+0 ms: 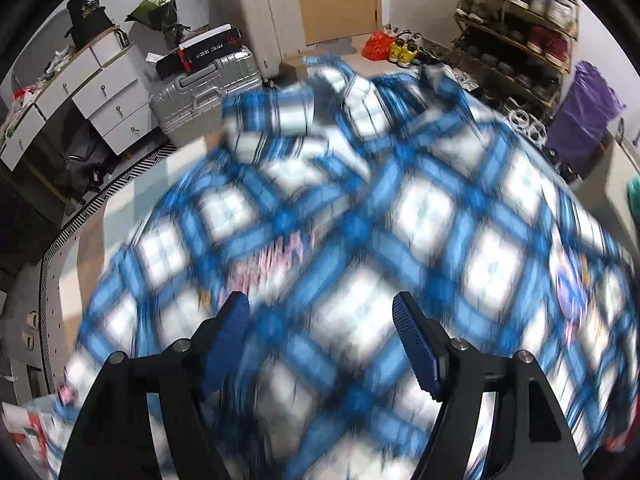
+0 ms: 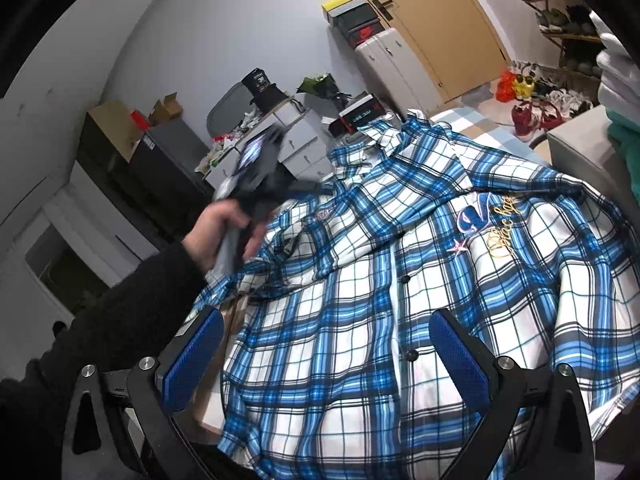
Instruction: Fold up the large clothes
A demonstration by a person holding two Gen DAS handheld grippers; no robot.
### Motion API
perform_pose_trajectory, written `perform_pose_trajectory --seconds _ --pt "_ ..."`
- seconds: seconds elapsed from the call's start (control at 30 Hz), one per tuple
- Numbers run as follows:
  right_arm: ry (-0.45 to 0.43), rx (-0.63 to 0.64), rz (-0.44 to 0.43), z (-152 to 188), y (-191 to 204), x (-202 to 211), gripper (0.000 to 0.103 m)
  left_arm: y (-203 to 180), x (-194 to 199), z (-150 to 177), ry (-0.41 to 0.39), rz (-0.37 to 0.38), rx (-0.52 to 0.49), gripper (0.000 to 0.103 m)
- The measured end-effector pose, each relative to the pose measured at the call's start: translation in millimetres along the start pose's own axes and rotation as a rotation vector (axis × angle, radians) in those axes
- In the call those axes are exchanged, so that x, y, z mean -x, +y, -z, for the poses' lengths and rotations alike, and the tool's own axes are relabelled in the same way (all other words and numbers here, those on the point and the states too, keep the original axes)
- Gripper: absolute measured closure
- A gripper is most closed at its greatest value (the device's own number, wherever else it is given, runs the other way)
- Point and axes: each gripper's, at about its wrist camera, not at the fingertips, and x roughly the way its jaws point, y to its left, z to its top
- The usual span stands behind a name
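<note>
A large blue-and-white plaid shirt (image 2: 400,280) lies spread front-up on a table, buttoned, with embroidered lettering on the chest. In the left wrist view the shirt (image 1: 360,240) fills the frame and is motion-blurred. My left gripper (image 1: 320,312) is open and empty just above the cloth. It also shows in the right wrist view (image 2: 256,168), blurred, held by a hand over the shirt's left sleeve side. My right gripper (image 2: 326,340) is open and empty above the shirt's lower hem.
A white drawer unit (image 1: 100,92) and a silver suitcase (image 1: 200,92) stand beyond the table's far left. A shoe rack (image 1: 520,32) and a purple bag (image 1: 580,112) stand at the right. The table edge (image 1: 80,216) shows at left.
</note>
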Motion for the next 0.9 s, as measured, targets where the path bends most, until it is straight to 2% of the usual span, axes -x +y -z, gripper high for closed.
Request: perform_pose_trajectory --seconds 0.1,0.17,0.2,0.23,0.3,0.37,0.4,0.5,0.6,0.73,0.9 --pt "0.003 0.013 0.016 2.3 4.2 -3.7 0.000 6.6 -23.1 26.2 0.090 -0.009 -0.001 0.033" --pt "0.004 0.022 0.032 4.2 6.9 -5.8 0.000 8.6 -40.2 35.6 0.136 -0.053 0.045 0.029" --pt "0.005 0.029 0.038 5.1 8.4 -7.2 0.000 19.7 -38.6 41.3 0.107 -0.016 0.110 0.030" --pt "0.006 0.036 0.043 6.0 9.3 -8.2 0.000 30.8 -41.3 43.7 0.117 0.013 0.185 0.030" --pt "0.007 0.050 0.063 7.6 10.1 -10.2 0.000 45.4 -38.4 42.9 0.106 -0.002 0.264 0.032" --pt "0.015 0.062 0.085 8.8 8.8 -12.6 0.000 53.0 -27.6 43.4 0.081 0.033 0.305 0.034" --pt "0.021 0.061 0.092 9.3 7.2 -13.6 0.000 53.2 -20.4 45.0 0.071 0.029 0.292 0.034" --pt "0.025 0.031 0.101 10.1 0.8 -14.2 0.000 62.0 -5.4 41.0 0.057 -0.087 0.240 0.034" --pt "0.018 0.027 0.101 10.1 0.8 -13.2 0.000 89.2 7.1 47.1 0.020 -0.172 0.297 0.032" --pt "0.023 0.065 0.115 11.0 6.0 -14.9 0.000 125.2 7.6 42.1 0.060 -0.338 0.372 0.032" --pt "0.033 0.057 0.105 10.3 4.5 -15.8 0.000 123.4 10.1 48.2 0.063 -0.186 0.353 0.032"
